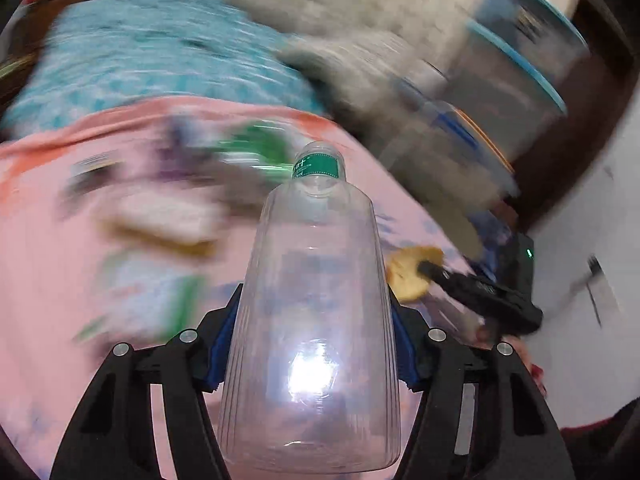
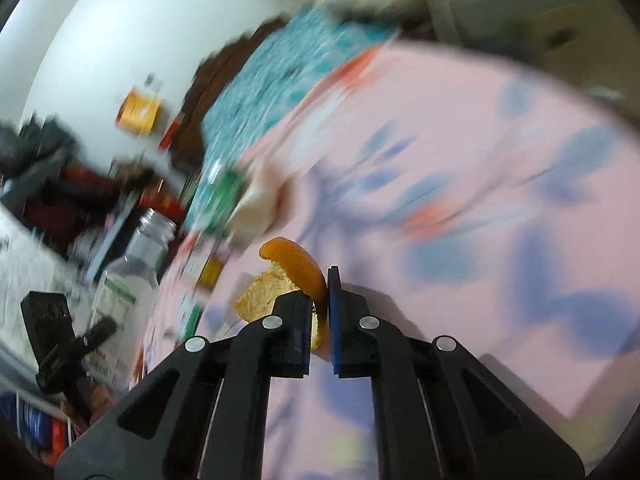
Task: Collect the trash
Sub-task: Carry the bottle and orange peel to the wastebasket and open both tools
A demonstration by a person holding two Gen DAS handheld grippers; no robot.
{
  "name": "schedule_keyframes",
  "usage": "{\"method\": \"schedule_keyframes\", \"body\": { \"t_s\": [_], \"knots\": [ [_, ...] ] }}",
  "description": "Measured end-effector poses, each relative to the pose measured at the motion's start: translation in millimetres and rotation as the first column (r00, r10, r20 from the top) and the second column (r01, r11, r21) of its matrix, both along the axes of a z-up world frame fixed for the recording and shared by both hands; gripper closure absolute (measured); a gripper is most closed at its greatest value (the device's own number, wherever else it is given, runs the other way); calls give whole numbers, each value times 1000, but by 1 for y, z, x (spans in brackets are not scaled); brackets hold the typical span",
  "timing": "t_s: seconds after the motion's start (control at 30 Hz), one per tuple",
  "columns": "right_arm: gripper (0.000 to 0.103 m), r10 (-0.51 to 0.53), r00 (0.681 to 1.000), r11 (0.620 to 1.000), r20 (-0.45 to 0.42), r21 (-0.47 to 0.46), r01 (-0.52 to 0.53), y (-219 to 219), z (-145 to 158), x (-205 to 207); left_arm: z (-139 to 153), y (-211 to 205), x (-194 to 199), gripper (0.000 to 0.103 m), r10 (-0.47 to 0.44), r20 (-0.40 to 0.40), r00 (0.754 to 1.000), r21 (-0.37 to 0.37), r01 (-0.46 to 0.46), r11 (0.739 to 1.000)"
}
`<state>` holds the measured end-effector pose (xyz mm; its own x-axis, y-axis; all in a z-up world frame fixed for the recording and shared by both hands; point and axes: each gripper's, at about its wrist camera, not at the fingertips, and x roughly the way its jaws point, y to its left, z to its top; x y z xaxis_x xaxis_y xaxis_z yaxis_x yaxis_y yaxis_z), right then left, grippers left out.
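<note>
A clear, empty plastic bottle (image 1: 312,320) with a green label at its neck lies along my left gripper (image 1: 314,300), base toward the camera. Both blue pads press on its sides. In the right wrist view the same bottle (image 2: 128,276) shows at the left edge. My right gripper (image 2: 320,292) is shut on a curled piece of orange peel (image 2: 296,264), held above the pink flowered bedsheet (image 2: 480,200). The left wrist view shows that peel (image 1: 408,276) pinched at the tip of the right gripper (image 1: 428,268), just right of the bottle.
Blurred green-and-white wrappers (image 1: 160,300) and other packets (image 1: 256,148) lie on the pink sheet (image 1: 60,240). A teal blanket (image 1: 160,52) lies beyond it. Containers with blue lids (image 1: 520,60) are stacked at the right. Cluttered items (image 2: 80,184) crowd the bedside.
</note>
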<state>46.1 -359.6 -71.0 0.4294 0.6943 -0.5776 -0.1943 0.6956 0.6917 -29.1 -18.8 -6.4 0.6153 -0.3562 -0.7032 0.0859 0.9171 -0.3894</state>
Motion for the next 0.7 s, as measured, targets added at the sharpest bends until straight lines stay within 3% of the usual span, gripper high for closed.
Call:
{"method": "schedule_keyframes", "body": {
  "t_s": [0.1, 0.3, 0.37, 0.53, 0.57, 0.6, 0.63, 0.67, 0.7],
  "knots": [
    [94, -156, 988, 988, 21, 12, 156, -64, 6, 9, 3, -64, 55, 44, -152, -9, 988, 24, 153, 988],
    [94, -392, 918, 919, 51, -6, 393, -167, 15, 32, 1, -199, 161, 44, -385, -47, 922, -14, 385, 923],
    [93, -444, 895, 895, 44, -24, 446, -191, 14, 44, -8, -238, 193, 44, -426, -74, 902, -18, 426, 905],
    [85, -527, 850, 847, 25, -62, 527, -226, 4, 63, -28, -304, 250, 43, -459, -119, 880, -37, 458, 888],
    [81, -534, 845, 843, 17, -67, 534, -230, 0, 69, -36, -318, 265, 42, -453, -143, 880, -49, 451, 891],
    [58, -546, 837, 835, 7, -66, 546, -234, -3, 73, -40, -325, 275, 32, -441, -157, 884, -48, 439, 897],
    [22, -565, 825, 823, 8, -59, 564, -238, -3, 75, -44, -329, 281, 27, -417, -168, 893, -39, 417, 908],
    [16, -585, 811, 809, 27, -51, 585, -241, -2, 72, -47, -332, 286, 25, -393, -169, 904, -30, 393, 919],
    [17, -597, 801, 799, 51, -49, 599, -245, -1, 70, -47, -334, 288, 25, -389, -169, 906, -29, 390, 920]
  ]
}}
